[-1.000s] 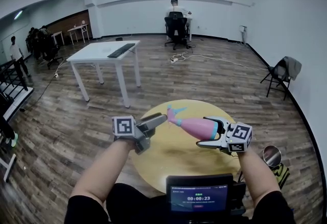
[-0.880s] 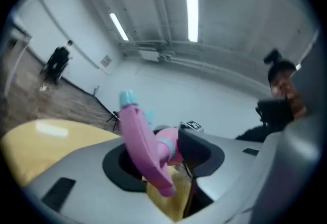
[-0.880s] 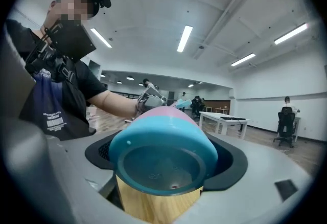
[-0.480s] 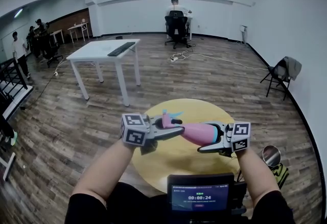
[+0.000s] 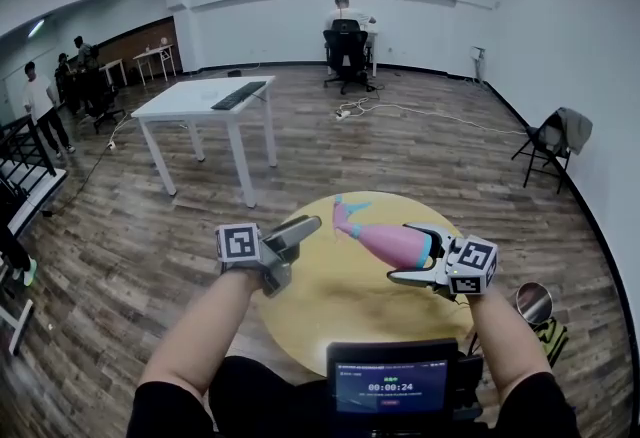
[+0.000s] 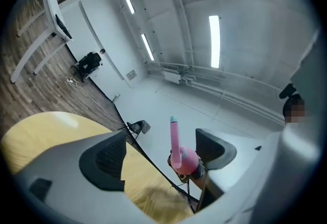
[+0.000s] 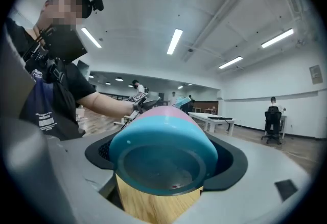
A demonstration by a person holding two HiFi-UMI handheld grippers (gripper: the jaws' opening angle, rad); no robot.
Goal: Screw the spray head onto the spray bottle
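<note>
Pink plastic with a teal base forms the spray bottle, which lies nearly level in the air above the round yellow wooden table in the head view. The right gripper clamps its 2 jaws on the bottle's wide lower end, 1 jaw at 12 o'clock of the body and 1 at 6 o'clock. The right gripper view looks straight at the teal base, which fills the space between the dark pads, both pressed against its sides. From that grip the bottle points toward 10 o'clock, and the pink-and-teal plastic spray head sits on its neck at that end; how far it is threaded on cannot be told. The left gripper hangs at 9 o'clock of the spray head, just beside it but apart from it. Its jaws have just been opening and stand wide, gripping nothing: in the left gripper view the bottle shows end-on beyond the pads, nearer the jaw at 3 o'clock, touching neither. At 6 o'clock of the head view a black screen shows a timer. Beyond the round table, at 10 o'clock, stands a white rectangular table bearing a black keyboard. At 12 o'clock a person sits on a black office chair by the far wall. A black folding chair draped with grey cloth stands at 2 o'clock.
</note>
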